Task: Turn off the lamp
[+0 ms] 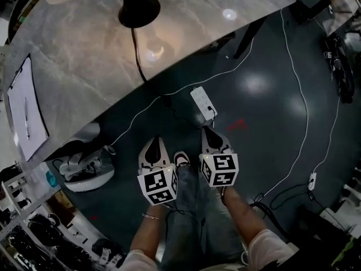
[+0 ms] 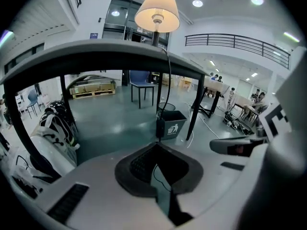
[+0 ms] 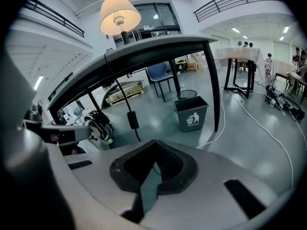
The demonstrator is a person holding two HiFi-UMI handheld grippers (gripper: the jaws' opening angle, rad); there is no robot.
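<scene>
The lamp stands on the grey marble table [image 1: 67,55], its black base [image 1: 138,9] at the top of the head view. Seen from below the table edge, its shade [image 2: 157,12] [image 3: 120,11] glows. A black cord [image 1: 137,52] runs off the table and hangs down with an inline switch [image 2: 159,127] [image 3: 132,120]. My left gripper [image 1: 154,149] [image 2: 157,145] and right gripper [image 1: 210,135] [image 3: 154,142] hang low side by side in front of the person's legs, below the tabletop. Both are shut and empty, and neither touches the cord.
A white power strip [image 1: 203,101] lies on the dark floor with white cables running from it. Paper with a pen [image 1: 25,114] lies at the table's left end. A grey bin [image 2: 171,123] [image 3: 192,113] stands beyond the table legs. White gear [image 1: 87,168] sits on the floor at the left.
</scene>
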